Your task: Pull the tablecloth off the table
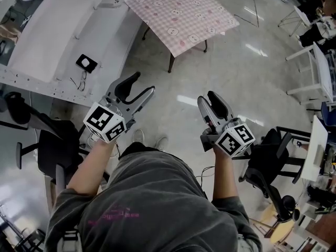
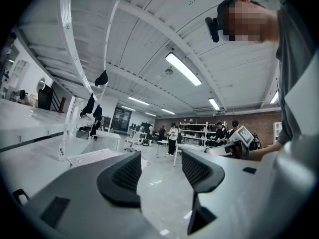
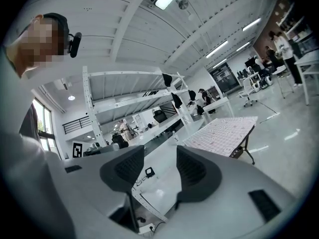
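Two-handed, holding left gripper and right gripper above the floor, jaws of each standing apart, clasping nothing. Lying spread over the table well ahead: pink checked tablecloth.

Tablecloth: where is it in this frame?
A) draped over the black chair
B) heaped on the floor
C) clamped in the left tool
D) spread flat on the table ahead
D: the tablecloth lies flat over the table, well ahead of the left tool and the right tool, which are both open and empty.
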Demonstrator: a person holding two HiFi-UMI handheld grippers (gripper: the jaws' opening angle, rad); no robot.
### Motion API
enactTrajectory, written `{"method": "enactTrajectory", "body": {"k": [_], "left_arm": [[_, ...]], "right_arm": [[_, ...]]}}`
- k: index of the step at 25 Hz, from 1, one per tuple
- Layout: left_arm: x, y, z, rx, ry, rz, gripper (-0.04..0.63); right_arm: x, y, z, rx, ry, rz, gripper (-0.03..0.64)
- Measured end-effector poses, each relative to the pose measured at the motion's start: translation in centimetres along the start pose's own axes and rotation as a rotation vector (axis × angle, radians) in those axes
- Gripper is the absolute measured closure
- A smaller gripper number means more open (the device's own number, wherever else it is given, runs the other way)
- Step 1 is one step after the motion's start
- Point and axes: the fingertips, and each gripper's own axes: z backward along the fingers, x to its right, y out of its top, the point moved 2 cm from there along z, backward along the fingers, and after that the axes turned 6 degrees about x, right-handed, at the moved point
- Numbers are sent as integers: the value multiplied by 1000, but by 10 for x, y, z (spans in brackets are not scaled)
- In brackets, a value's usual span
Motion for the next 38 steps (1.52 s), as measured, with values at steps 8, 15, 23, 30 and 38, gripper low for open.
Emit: {"method": "enactTrajectory", "body": {"k": [8,15,23,30,38], "left_arm": [[19,-3,-8,6,13,-24,348],[20,-2,-22,11,13,-32,348],[-4,-10,-40,4,18,-19,348],[-47,-17,-66,-5,14,-1,348],[-104,-18,-102,-26,-3,27,348]], "right_arm": [[15,9,16,15,20,10,433],[32,10,16,18,17,-2,433],[53,13,-3,20,-4,-8,433],[75,13,-44,7,-20,-12,433],[99,21,-105,-14,-46,-18,433]]}}
